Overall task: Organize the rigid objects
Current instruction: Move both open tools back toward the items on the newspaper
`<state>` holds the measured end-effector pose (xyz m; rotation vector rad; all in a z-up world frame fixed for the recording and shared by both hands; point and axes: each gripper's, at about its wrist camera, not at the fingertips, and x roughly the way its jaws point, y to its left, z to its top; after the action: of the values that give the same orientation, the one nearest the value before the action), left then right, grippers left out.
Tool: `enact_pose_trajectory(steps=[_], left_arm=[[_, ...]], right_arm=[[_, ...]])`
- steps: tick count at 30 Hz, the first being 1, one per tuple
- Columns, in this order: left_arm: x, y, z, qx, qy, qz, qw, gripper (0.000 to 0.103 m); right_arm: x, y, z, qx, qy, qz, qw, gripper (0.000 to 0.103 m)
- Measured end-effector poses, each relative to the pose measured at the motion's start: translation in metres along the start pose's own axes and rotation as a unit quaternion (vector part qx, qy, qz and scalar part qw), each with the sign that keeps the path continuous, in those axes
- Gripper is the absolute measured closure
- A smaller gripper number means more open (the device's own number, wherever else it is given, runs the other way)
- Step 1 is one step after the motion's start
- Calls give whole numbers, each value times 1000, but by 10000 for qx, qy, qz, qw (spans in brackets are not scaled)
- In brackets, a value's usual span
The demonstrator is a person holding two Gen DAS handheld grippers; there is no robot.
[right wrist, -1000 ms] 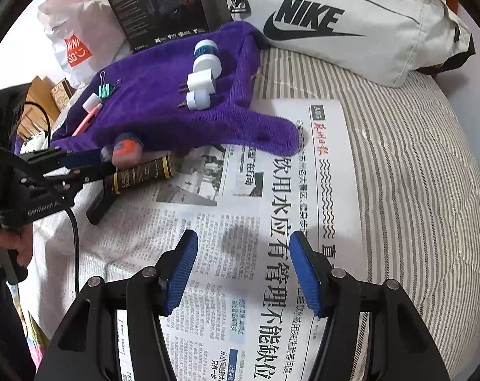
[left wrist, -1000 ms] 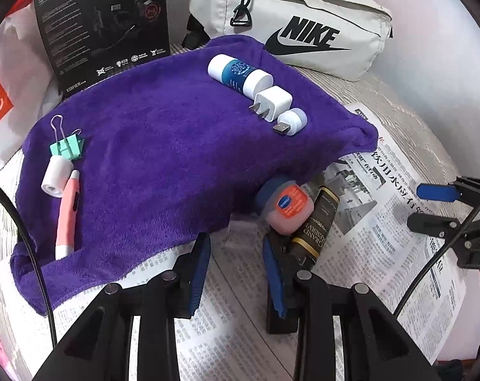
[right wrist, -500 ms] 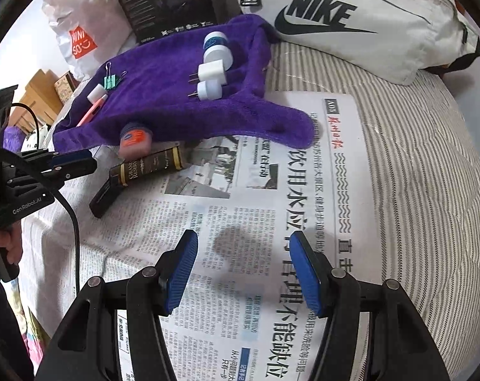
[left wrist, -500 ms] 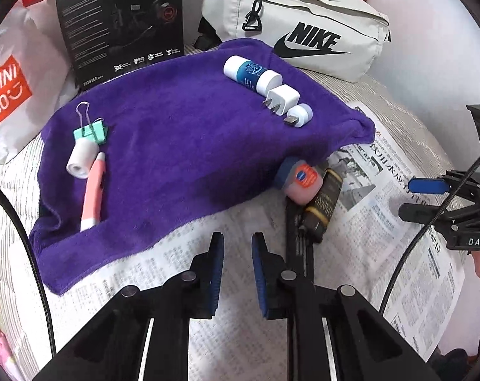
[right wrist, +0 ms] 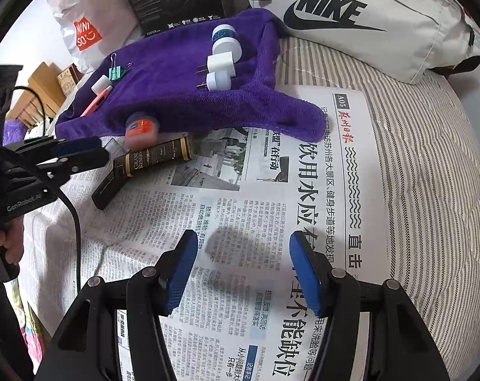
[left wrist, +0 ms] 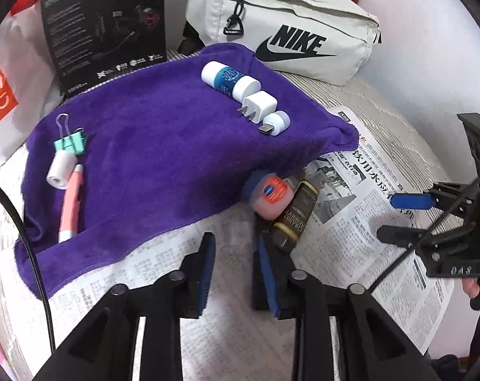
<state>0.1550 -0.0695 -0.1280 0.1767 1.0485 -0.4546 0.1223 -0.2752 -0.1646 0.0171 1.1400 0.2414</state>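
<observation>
A striped bed [right wrist: 430, 165] carries everything here. Across it lies a newspaper [right wrist: 240, 209], and at 12 o'clock in both views sits a grey Nike bag [left wrist: 287, 31]. A purple towel [left wrist: 163, 155] overlaps the paper's far-left part, with a black box [left wrist: 106, 22] and a white Miniso bag [left wrist: 5, 95] standing behind it from 10 to 11 o'clock.

On the towel, toward 1 o'clock in the left wrist view, three white things lie in a touching row: a blue-banded white bottle [left wrist: 230, 81], a wall charger [left wrist: 259, 105] and a small USB plug [left wrist: 275, 123]. Toward 9 o'clock lie a pink pen [left wrist: 70, 204], a small white roll [left wrist: 61, 173] and a green binder clip [left wrist: 71, 143], close together.

Just off the towel's near edge a dark tube [left wrist: 295, 214] rests on the newspaper, touching a small pink jar [left wrist: 270, 195] with an orange label, and a flat black bar [right wrist: 108, 189] lies partly under the tube.

The left gripper [left wrist: 233, 270] hovers over bare newspaper, its right finger just beside the tube's end; its jaws are narrow and opening, with nothing between them. The right gripper [right wrist: 243, 273] stands moderately wide and empty over printed text at 6 o'clock.
</observation>
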Motion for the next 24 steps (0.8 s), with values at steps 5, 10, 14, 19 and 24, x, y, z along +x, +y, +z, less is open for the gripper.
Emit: enact_pose_trajectory(steps=[5,10,14,19,24], left_arm=[[11,2,2,-154,125,20,9998,71],[14,10,0,-256,81,108,9996,71],[20,10,1,-152,144,291,9994,71],[26,2,2,69,122,415,9990,72],[22,7,-1,-3,28,301,9995,77]], right_arm=[[0,-1,-2,13,4,41,10000,43],[1,-1,-2,14,-1,50,10000,42],[2,-1,-2,5,1,33,10000,41],[3,1,-1,-3,-2,-2,10000,39],[-1,2,2,53,-66,34,10000,39]])
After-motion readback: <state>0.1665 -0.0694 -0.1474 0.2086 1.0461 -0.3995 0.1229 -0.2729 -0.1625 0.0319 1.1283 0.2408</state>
